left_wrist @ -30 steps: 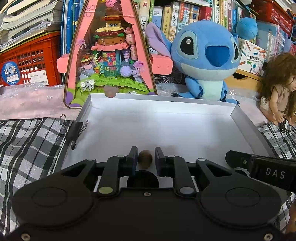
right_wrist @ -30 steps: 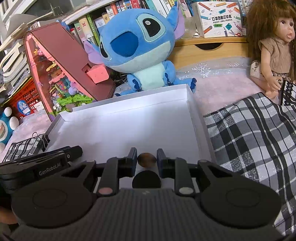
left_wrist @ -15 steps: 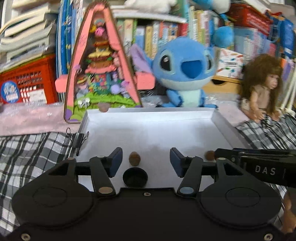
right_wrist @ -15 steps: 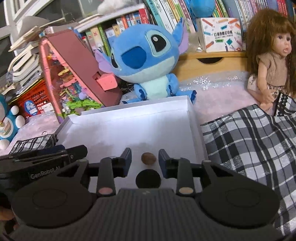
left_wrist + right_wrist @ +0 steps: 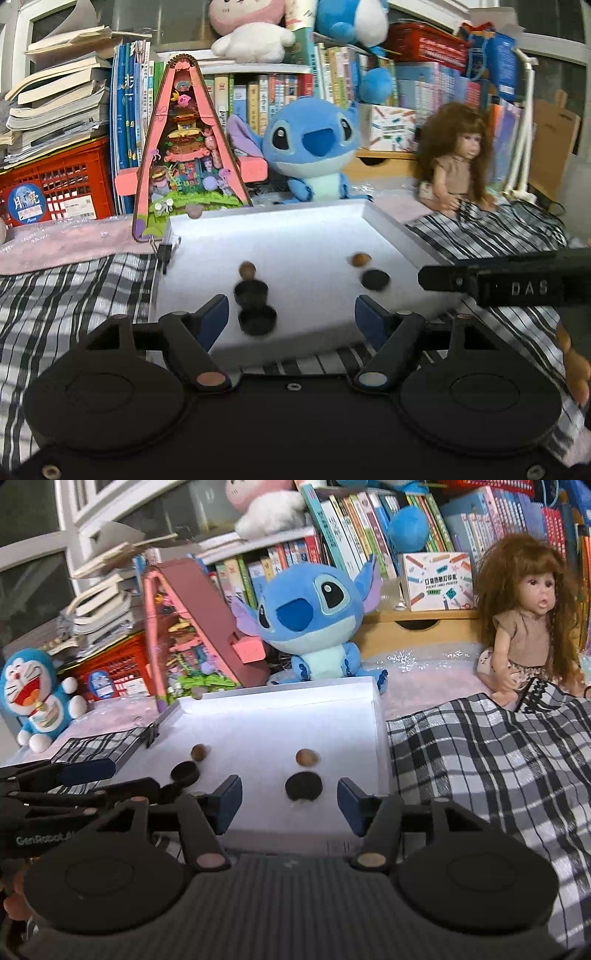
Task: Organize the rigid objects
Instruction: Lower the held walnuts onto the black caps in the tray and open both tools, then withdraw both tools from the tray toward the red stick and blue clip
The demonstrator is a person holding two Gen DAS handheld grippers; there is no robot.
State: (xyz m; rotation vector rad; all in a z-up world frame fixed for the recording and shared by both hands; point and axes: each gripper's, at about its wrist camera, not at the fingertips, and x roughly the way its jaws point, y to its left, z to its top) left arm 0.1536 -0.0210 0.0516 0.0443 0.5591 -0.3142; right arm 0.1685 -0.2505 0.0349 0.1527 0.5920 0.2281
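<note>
Two hand-held claws hover over the near edge of a shallow white tray, both spread wide and holding nothing. The left claw frames a brown nut lying on the tray floor behind two black caps, which are blurred in this view. The right claw frames a second brown nut with a black disc just in front of it; the first nut lies well to its left in the same tray. The tray rests on a checked cloth. Behind it sit a blue plush toy, a pink triangular toy house and a long-haired doll, before shelves crowded with books.
</note>
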